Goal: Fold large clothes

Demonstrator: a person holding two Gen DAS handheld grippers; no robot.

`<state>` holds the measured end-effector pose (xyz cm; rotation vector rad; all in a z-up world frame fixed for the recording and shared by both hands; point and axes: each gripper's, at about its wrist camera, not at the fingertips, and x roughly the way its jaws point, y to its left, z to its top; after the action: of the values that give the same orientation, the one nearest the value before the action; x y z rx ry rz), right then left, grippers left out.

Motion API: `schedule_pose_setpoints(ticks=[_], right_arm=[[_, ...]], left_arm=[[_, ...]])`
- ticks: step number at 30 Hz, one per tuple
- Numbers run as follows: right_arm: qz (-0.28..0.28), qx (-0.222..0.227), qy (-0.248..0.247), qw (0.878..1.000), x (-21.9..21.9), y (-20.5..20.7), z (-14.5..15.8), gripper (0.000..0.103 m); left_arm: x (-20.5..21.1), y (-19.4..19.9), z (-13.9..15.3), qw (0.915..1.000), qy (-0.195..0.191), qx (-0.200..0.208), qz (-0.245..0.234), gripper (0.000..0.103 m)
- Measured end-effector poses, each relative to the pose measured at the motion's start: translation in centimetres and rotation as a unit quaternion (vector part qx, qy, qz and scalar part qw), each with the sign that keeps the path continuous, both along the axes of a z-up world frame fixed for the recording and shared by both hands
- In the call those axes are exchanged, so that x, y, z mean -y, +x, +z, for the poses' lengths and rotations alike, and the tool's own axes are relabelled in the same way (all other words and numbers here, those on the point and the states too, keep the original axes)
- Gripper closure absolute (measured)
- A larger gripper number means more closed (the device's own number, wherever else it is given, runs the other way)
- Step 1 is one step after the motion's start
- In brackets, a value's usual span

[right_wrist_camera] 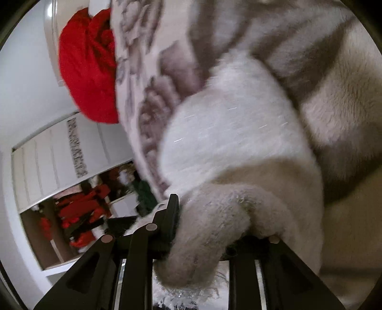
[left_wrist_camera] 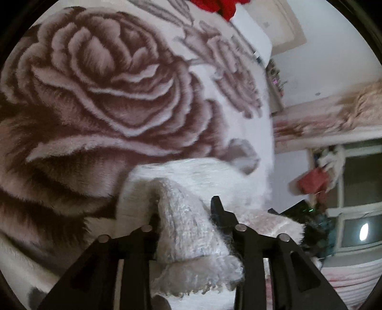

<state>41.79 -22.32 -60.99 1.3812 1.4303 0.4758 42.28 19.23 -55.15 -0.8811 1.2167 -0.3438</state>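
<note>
A pale fuzzy knit garment (left_wrist_camera: 191, 236) with a frayed hem lies on a plush rose-patterned blanket (left_wrist_camera: 107, 90). One fold of it runs up between the fingers of my left gripper (left_wrist_camera: 185, 207). The jaws stand apart around that fold, the right fingertip (left_wrist_camera: 216, 205) shows bare, and the left one is hidden behind the knit. In the right wrist view the same garment (right_wrist_camera: 226, 133) bulges over my right gripper (right_wrist_camera: 214, 214). A thick bunch of it is wedged against the left finger (right_wrist_camera: 172, 214) and covers the right finger entirely.
A red garment (right_wrist_camera: 88, 71) is heaped at the far end of the blanket (right_wrist_camera: 334, 107), also seen as the red garment (left_wrist_camera: 219, 7) in the left wrist view. Beyond the bed edge are a white wall (left_wrist_camera: 322, 71), a window (left_wrist_camera: 358, 202) and an open wardrobe (right_wrist_camera: 71, 214) with red clothes.
</note>
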Motion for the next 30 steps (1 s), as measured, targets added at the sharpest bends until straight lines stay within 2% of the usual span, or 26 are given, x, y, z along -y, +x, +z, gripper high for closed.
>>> schedule_pose_setpoints(ticks=[1,3,5,6,7,8,9,10,12,13,16,17,20,21,22,23,24,25,27,29,30], right_arm=[[0.001,0.007,0.011,1.000,0.1,0.0,1.1,0.074],[-0.002,0.018,0.028,0.999,0.3,0.3,2.4,0.071],[-0.009,0.020,0.033,0.999,0.2,0.8,2.9,0.066],[-0.016,0.015,0.040,0.999,0.2,1.1,2.7,0.057],[-0.026,0.009,0.048,0.998,0.4,1.1,2.3,0.043],[-0.047,0.002,0.062,0.997,0.5,1.1,1.9,0.036],[-0.075,0.003,0.087,0.993,0.9,1.1,1.5,0.031],[-0.091,0.009,0.100,0.991,1.3,0.9,1.6,0.031],[-0.123,0.025,0.110,0.986,2.5,1.1,2.4,0.030],[-0.122,0.034,0.092,0.988,3.0,1.2,3.3,0.030],[-0.057,0.070,-0.038,0.995,3.6,1.2,6.5,0.030],[-0.018,0.082,-0.102,0.991,3.4,1.0,7.5,0.030],[0.061,0.099,-0.195,0.974,2.3,0.4,7.5,0.030],[0.085,0.102,-0.208,0.969,1.8,0.4,7.0,0.030],[0.103,0.105,-0.216,0.965,1.5,0.3,6.2,0.030],[0.121,0.111,-0.222,0.961,0.7,0.6,5.5,0.031],[0.131,0.120,-0.227,0.958,0.4,0.6,4.8,0.045],[0.138,0.127,-0.242,0.952,0.0,0.7,4.7,0.077],[0.136,0.131,-0.245,0.951,-0.3,1.0,4.9,0.084],[0.101,0.151,-0.245,0.952,0.8,0.9,6.0,0.089],[0.087,0.156,-0.247,0.953,1.3,0.8,6.4,0.092]], left_arm=[[-0.2,0.1,0.3,0.9998,-0.016,0.004,0.006,0.057],[-0.5,0.8,0.4,0.9990,-0.039,0.011,0.021,0.022],[-0.8,1.7,0.5,0.9988,-0.022,0.015,0.040,0.010],[-1.0,2.1,0.5,0.9985,-0.019,0.017,0.048,0.010],[-1.2,2.4,0.5,0.9982,-0.016,0.018,0.055,0.010],[-1.4,2.6,0.6,0.9979,-0.012,0.017,0.061,0.010],[-1.5,2.6,0.7,0.9978,-0.009,0.017,0.063,0.010],[-1.5,2.4,1.2,0.9976,0.001,0.022,0.066,0.010],[-1.4,1.5,2.2,0.9962,0.051,0.036,0.060,0.010],[-1.1,1.1,2.4,0.9951,0.075,0.037,0.052,0.010],[0.0,-0.7,2.2,0.9898,0.136,0.035,0.024,0.009],[0.6,-1.1,1.8,0.9870,0.157,0.033,0.010,0.009],[2.0,-1.3,0.1,0.9802,0.195,0.032,-0.014,0.010],[2.3,-1.1,-0.2,0.9792,0.199,0.036,-0.015,0.018],[2.5,-0.9,-0.4,0.9796,0.195,0.047,-0.017,0.033],[2.8,-0.6,-0.5,0.9790,0.197,0.048,-0.024,0.068],[2.9,-0.2,-0.4,0.9757,0.214,0.040,-0.026,0.075],[2.5,-0.2,0.0,0.9760,0.212,0.048,-0.015,0.081],[1.4,0.2,0.0,0.9789,0.201,0.036,0.001,0.084],[0.8,0.8,-1.4,0.9821,0.188,0.013,0.001,0.083],[1.0,1.3,-2.3,0.9803,0.197,0.003,-0.012,0.083]])
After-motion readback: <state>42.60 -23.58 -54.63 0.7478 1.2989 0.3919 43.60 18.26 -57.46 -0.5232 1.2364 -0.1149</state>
